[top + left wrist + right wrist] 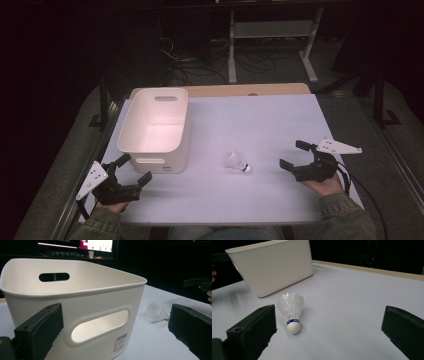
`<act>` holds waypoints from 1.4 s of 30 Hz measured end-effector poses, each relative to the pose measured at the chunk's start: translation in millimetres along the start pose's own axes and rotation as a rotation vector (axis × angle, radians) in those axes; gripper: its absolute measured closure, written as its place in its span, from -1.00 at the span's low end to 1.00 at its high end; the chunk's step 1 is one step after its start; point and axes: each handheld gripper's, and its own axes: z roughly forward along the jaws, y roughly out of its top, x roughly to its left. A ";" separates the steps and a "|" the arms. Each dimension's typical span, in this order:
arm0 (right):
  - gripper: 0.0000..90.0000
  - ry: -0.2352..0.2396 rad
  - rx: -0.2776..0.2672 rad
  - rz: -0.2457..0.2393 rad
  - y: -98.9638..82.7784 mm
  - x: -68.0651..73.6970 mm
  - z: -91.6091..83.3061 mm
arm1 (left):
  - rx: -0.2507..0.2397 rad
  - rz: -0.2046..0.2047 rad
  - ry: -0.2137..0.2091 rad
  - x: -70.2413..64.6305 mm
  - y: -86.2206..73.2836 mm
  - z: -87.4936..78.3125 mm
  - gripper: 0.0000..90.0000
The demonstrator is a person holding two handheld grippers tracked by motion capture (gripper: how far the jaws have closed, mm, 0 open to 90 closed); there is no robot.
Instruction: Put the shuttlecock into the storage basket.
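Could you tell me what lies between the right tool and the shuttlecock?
Nothing: in the high view, bare table separates the open right tool from the shuttlecock.

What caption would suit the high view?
Two open grippers, left and right, flank a shuttlecock beside a white bin.

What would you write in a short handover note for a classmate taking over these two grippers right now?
Left gripper: open, holding nothing, by the near end of the white bin.
Right gripper: open, holding nothing, to the right of the shuttlecock, facing it.
Shuttlecock: lying on its side on the white table, apart from the bin, cork end toward the person.
Bin: upright, looks empty.
Done: nothing picked up yet.
Left: probably grasp the shuttlecock with the right gripper and drop it into the bin.
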 end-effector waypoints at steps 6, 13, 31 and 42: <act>-1.00 0.005 -0.001 -0.003 0.6 1.6 0.4 | 0.000 0.001 -0.005 -1.4 0.1 -0.4 -1.00; -1.00 0.005 0.024 -0.019 6.0 4.0 3.0 | 0.002 0.006 -0.003 -1.3 0.1 -0.5 -1.00; -1.00 0.043 0.119 -0.064 26.2 13.0 17.9 | -0.004 -0.004 -0.004 -2.2 -0.1 -0.4 -1.00; -1.00 0.101 0.214 -0.072 36.5 18.5 41.2 | -0.004 -0.004 -0.009 -2.6 0.0 -0.5 -1.00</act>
